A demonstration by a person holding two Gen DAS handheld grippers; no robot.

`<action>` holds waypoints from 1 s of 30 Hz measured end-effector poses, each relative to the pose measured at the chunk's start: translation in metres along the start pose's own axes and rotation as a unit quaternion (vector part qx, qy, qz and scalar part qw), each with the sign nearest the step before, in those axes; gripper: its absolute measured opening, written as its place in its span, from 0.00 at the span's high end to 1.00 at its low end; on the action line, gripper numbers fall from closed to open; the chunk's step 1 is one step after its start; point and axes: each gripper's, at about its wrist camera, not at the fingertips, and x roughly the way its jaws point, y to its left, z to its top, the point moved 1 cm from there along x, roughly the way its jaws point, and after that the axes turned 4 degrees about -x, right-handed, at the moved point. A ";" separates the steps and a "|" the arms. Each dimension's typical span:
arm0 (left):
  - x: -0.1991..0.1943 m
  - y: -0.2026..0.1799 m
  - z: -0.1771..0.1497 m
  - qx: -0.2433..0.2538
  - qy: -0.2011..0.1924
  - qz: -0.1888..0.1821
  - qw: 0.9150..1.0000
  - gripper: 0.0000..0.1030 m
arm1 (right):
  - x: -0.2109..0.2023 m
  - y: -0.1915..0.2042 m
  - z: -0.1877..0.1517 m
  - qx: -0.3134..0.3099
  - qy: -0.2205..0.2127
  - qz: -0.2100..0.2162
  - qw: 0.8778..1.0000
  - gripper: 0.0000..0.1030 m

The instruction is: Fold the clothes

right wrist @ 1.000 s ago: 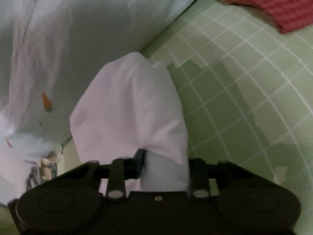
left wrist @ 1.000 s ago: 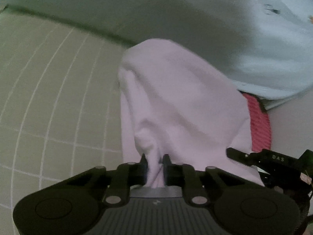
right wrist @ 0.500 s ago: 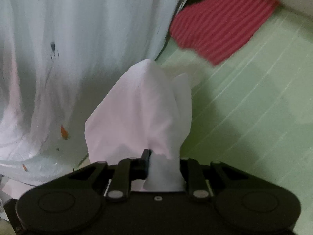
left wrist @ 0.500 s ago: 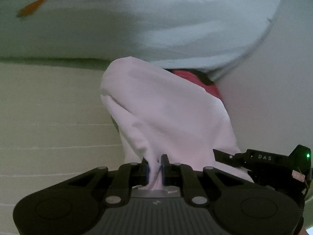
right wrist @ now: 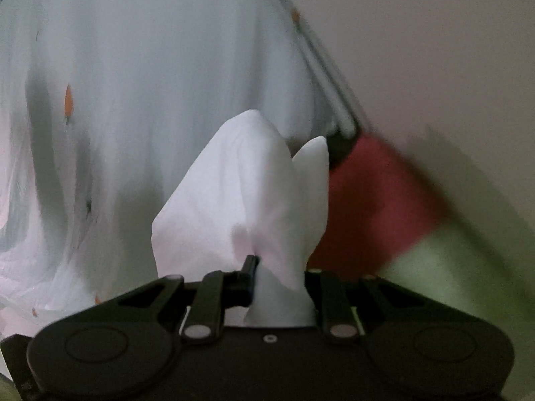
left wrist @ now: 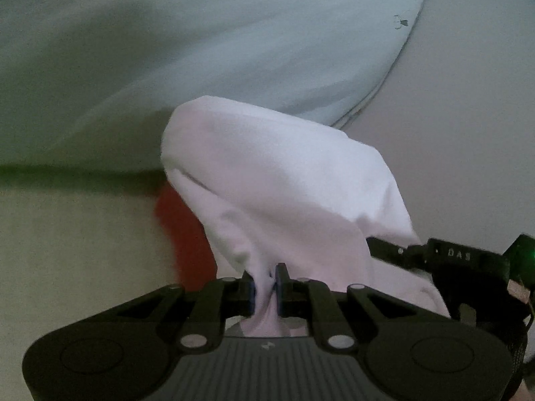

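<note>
Since the earlier frames we note the gridded green mat dropping almost out of both views, a plain pale wall filling the right of each, and the red knit item sliding from the right of the pinched cloth to its left in the left wrist view.

Item 1, left gripper point(left wrist: 266, 282): fingers nearly together, clamped on a bunched tuck of the white garment point(left wrist: 284, 180).

Item 2, right gripper point(right wrist: 279, 277): fingers set wider, a thicker wad of the white garment point(right wrist: 247, 193) between them; only the left finger shows clear of the cloth, so how hard the grip is we cannot tell.

Item 3, white garment: held up off the worktop, rising ahead of each pair of fingers, the rest a broad pale sheet with small orange marks across the top of both views. Its hem shows as a long slanting line at upper right. We judge its long axis runs from one gripper to the other, with neither hand nearer the bulk.

Item 4, red knit item point(right wrist: 378, 200): beyond the pinch, blurred.

Item 5, green mat point(right wrist: 468, 267): lower right corner only.
</note>
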 end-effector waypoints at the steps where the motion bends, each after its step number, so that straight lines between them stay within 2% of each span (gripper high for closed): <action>1: 0.012 -0.007 0.007 0.008 -0.007 0.001 1.000 0.88 | 0.005 -0.002 0.015 -0.013 -0.006 -0.001 1.000 0.82; 5: 0.059 -0.020 0.035 0.011 -0.025 0.012 1.000 0.87 | 0.040 -0.008 0.074 -0.067 -0.029 -0.017 0.997 0.82; 7: 0.090 -0.021 0.040 0.023 -0.013 0.052 0.998 0.75 | 0.064 -0.011 0.094 -0.090 -0.035 -0.036 0.995 0.78; 8: 0.104 -0.019 0.040 0.029 -0.002 0.082 0.996 0.72 | 0.079 -0.012 0.096 -0.114 -0.034 -0.068 0.991 0.67; 9: 0.117 -0.016 0.037 0.034 0.012 0.116 0.993 0.69 | 0.095 -0.013 0.098 -0.139 -0.033 -0.099 0.985 0.49; 10: 0.123 -0.012 0.032 0.037 0.024 0.136 0.990 0.63 | 0.108 -0.013 0.099 -0.161 -0.031 -0.127 0.978 0.40; 11: 0.124 -0.007 0.024 0.037 0.034 0.142 0.989 0.61 | 0.110 -0.011 0.092 -0.171 -0.028 -0.136 0.975 0.40; 12: 0.124 -0.002 0.016 0.038 0.043 0.149 0.987 0.58 | 0.112 -0.009 0.084 -0.181 -0.025 -0.145 0.972 0.36; 14: 0.113 0.006 -0.002 0.038 0.056 0.152 0.986 0.52 | 0.117 -0.005 0.070 -0.200 -0.018 -0.163 0.966 0.33; 17: 0.079 0.019 -0.023 0.054 0.064 0.160 0.983 0.46 | 0.123 0.001 0.048 -0.229 -0.008 -0.189 0.955 0.22; 19: 0.069 0.019 -0.028 0.079 0.061 0.163 0.982 0.36 | 0.127 0.005 0.033 -0.249 -0.002 -0.206 0.946 0.21; 21: 0.065 0.007 -0.025 0.102 0.048 0.164 0.980 0.27 | 0.130 0.010 0.019 -0.266 0.002 -0.222 0.938 0.15; 24: 0.049 -0.014 -0.016 0.131 0.026 0.155 0.979 0.18 | 0.103 0.025 0.001 -0.263 -0.024 -0.227 0.938 0.05; 27: 0.020 -0.028 -0.028 0.163 0.003 0.135 0.977 0.04 | 0.070 0.037 -0.010 -0.250 -0.036 -0.224 0.941 0.05; 30: -0.004 -0.043 -0.046 0.187 -0.014 0.134 0.973 0.00 | 0.044 0.044 -0.023 -0.235 -0.038 -0.219 0.946 0.04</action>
